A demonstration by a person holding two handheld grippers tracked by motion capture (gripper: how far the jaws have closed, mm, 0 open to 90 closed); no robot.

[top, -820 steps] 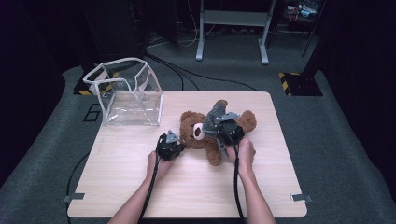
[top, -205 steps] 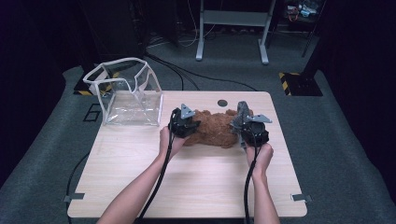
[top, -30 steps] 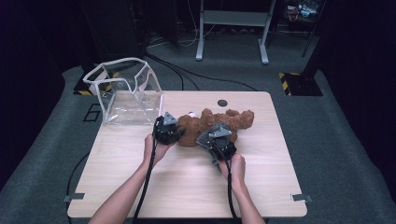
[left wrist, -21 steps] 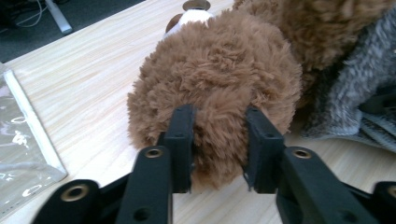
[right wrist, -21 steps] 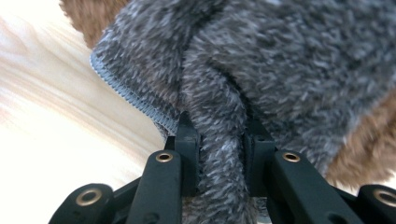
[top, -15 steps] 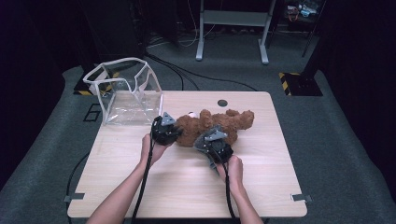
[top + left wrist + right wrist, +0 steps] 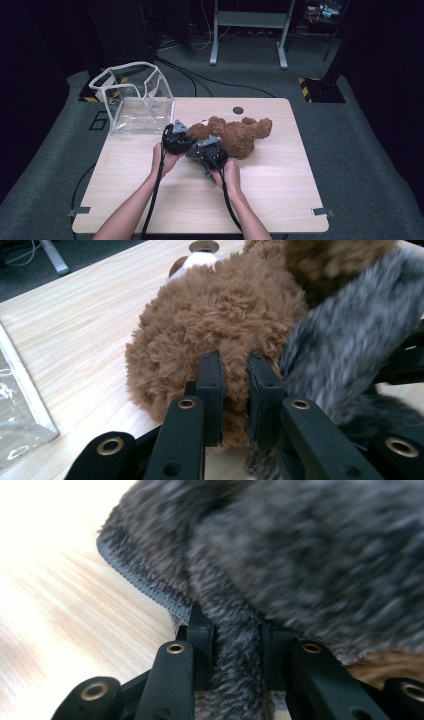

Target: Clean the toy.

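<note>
A pale wooden rectangular table point(image 7: 280, 175) stands on grey carpet. On it lie a fluffy brown teddy bear point(image 7: 235, 135) near the middle and a clear plastic open-topped bag point(image 7: 135, 102) at its far-left corner.

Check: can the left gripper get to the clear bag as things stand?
Probably not yet: the left gripper is shut on the teddy bear. The clear bag stands close beside it, path unblocked.

The table point(image 7: 280, 190) is evenly lit amid dark surroundings, while close grey fabric point(image 7: 300, 555) blurs and wood glares white.
</note>
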